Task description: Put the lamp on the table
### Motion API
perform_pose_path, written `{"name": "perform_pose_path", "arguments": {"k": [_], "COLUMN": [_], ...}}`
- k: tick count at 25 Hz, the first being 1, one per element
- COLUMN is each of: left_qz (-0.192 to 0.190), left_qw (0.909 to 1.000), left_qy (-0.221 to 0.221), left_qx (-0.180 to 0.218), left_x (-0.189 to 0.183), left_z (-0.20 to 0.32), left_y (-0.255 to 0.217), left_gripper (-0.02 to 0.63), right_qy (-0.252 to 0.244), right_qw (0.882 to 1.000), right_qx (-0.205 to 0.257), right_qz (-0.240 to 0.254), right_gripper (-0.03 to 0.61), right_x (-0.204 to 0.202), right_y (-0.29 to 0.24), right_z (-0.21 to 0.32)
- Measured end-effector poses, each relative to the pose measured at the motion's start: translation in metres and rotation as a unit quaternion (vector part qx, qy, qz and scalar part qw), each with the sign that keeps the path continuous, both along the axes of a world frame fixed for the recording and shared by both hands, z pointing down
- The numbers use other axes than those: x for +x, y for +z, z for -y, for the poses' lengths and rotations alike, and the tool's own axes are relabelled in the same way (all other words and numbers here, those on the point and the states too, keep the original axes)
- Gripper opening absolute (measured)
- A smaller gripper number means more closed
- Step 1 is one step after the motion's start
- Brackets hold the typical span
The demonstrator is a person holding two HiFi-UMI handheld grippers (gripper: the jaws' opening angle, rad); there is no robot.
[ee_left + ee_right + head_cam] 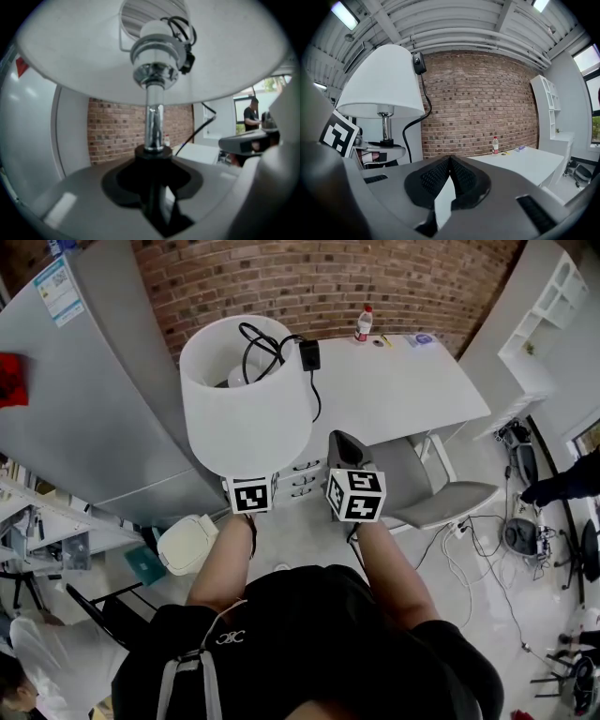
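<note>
A lamp with a white shade (246,399) is held up in the air, short of the white table (394,390). Its black cord and plug (309,354) lie bundled on top of the shade. My left gripper (153,157) is shut on the lamp's black collar at the foot of the chrome stem (153,126); in the head view the shade hides its jaws. My right gripper (344,441) hangs just right of the lamp, shut with nothing in it, jaws meeting at the tips (450,161). The right gripper view shows the lamp (384,84) to its left.
A bottle (364,322) and small items stand at the table's far edge by the brick wall. A grey chair (441,498) sits at the table's near side, a drawer unit (302,479) beneath it. A tall grey cabinet (103,381) stands left. Cables trail on the floor at right.
</note>
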State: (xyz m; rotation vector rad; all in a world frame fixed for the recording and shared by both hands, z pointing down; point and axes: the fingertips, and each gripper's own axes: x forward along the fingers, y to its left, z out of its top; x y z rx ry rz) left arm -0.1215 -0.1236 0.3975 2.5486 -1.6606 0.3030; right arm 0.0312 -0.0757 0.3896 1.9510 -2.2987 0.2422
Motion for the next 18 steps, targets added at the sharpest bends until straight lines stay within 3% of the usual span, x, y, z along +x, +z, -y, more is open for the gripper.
{"name": "perform_pose_path", "arguments": {"k": [7,18], "left_qz": [-0.002,-0.006], "left_qw": [0.9998,0.9998], "left_qy": [0.008,-0.004], "left_qx": [-0.016,-0.017], "left_x": [0.012,0.043], "left_z": [0.034,0.104], "left_y": [0.015,0.035], "left_gripper": [0.121,0.121], "right_qy": [0.012,-0.024], "right_qw": [1.0,0.999], "right_qx": [-0.015,-0.032], "right_qz": [0.006,0.009], "right_gripper": [-0.002,-0.002], "right_x": [0.015,0.043], "right_y": [0.014,0.037], "right_z": [0.027,0.104]}}
